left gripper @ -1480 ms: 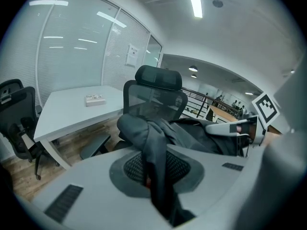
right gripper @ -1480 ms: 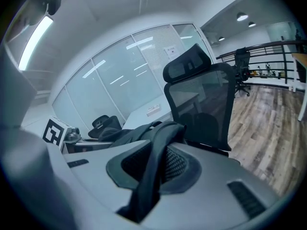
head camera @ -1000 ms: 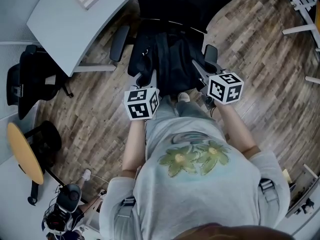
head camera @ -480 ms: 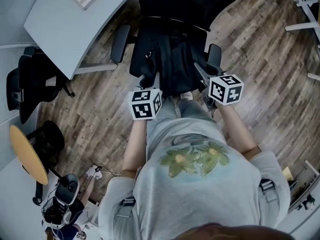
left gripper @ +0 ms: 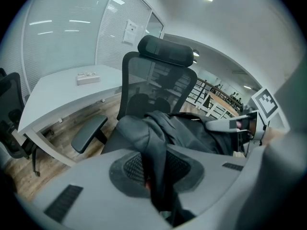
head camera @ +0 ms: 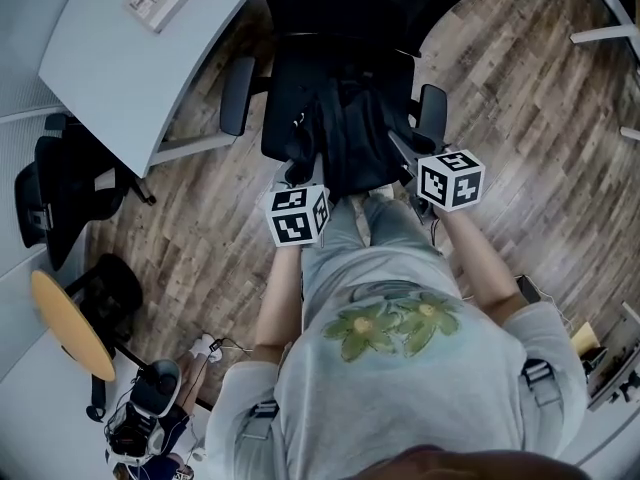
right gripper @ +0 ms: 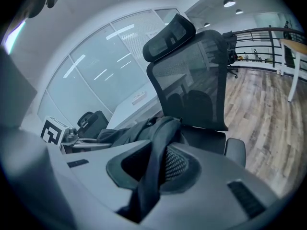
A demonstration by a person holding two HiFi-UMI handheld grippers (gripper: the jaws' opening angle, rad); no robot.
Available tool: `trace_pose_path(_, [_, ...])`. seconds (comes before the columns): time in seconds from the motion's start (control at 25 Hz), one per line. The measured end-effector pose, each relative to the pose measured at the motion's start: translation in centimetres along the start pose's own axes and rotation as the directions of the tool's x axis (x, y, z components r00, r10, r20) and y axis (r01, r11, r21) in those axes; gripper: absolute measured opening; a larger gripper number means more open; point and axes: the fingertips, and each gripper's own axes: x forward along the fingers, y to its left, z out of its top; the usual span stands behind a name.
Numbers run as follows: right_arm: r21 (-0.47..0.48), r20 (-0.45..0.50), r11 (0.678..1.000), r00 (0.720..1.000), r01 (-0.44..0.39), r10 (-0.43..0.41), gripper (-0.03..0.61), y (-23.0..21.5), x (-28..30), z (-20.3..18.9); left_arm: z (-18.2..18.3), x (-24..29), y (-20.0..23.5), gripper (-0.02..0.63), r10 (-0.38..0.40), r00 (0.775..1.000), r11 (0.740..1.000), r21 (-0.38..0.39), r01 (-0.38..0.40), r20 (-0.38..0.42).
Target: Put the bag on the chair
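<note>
A black bag [head camera: 352, 133] sat low over the seat of a black office chair [head camera: 285, 88]; whether it fully rested there was unclear. At the chair's front edge, the left gripper [left gripper: 157, 174] and right gripper [right gripper: 152, 169] each pinched a fold of the bag's fabric, jaws narrow. Releasing would likely go best with the bag's weight on the seat, centred back from that edge.

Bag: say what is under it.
Under the bag is the black chair seat, which shows beside the bag in the head view. The middle of the seat is covered, so whether the bag rests on it or hangs just above cannot be told.
</note>
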Motion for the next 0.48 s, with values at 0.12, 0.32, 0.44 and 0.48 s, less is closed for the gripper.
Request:
trace_pose_path(0.12, [0.005,-0.017,1.0,1.0,0.013,-0.013,0.058,-0.7,0.7,-0.7,-0.7,0.9,0.3,0.063,-0.002,1.0,1.0,-0.003,0.001,-0.017])
trace_pose_path(0.32, [0.012,-0.04,1.0,0.999,0.029,-0.029,0.058,-1.6,1.8,-1.7,-1.7,2.2,0.8,0.063,-0.006,0.999,1.0,-0.007,0.006,-0.039])
trace_pose_path(0.44, [0.015,-0.054,0.999,0.998,0.038,-0.037,0.06,-2.1,2.4,-2.3,-2.2,2.9,1.2,0.063,-0.008,0.999,1.0,-0.008,0.008,-0.053])
trace_pose_path(0.48, [0.017,-0.059,0.999,0.997,0.041,-0.04,0.06,-2.2,2.5,-2.5,-2.4,3.0,1.3,0.063,-0.009,0.998,1.0,-0.009,0.008,-0.056])
